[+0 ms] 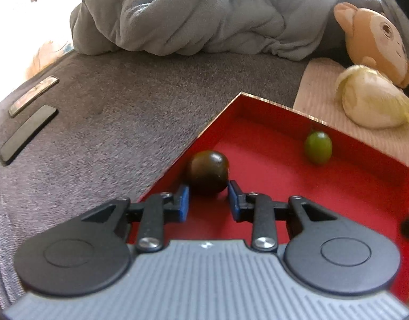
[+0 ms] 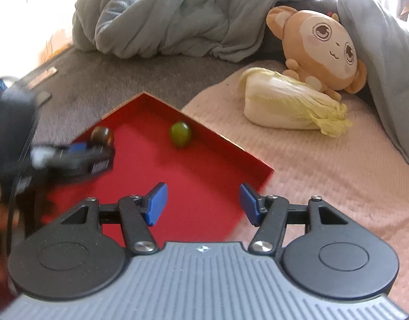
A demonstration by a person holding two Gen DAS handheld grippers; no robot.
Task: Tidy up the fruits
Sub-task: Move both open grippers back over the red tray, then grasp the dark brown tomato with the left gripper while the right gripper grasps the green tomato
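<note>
While the dark round fruit [image 1: 207,172] sits against the left wall of the red tray [image 1: 324,192], near that wall's far end, your left gripper [image 1: 208,197] has its blue pads on either side of the fruit's near face, jaws parted about as wide as the fruit and not yet closed on it; whether the pads touch it you cannot tell from the left wrist view. From the right wrist view that same gripper [image 2: 81,150] appears blurred, low over the tray's left edge with the dark fruit [image 2: 101,134] just beyond it. A green grape-like fruit [image 1: 318,147] rests on the tray floor against the far right wall, well apart from the dark one. Your right gripper [image 2: 203,204] hangs over the tray's near right edge with its jaws spread wide and nothing between them. The tray lies partly on a grey carpeted floor [image 1: 124,122] and partly on a pale pink mat [image 2: 324,176]. On that mat, past the tray's right wall, lies a napa cabbage [image 2: 289,106] on its side, touching a monkey plush toy [image 2: 321,48] behind it. A crumpled grey blanket [image 2: 164,18] is heaped beyond the tray. Two flat bars, one silvery [image 1: 33,96] and one black [image 1: 27,133], lie side by side on the carpet to the far left.
</note>
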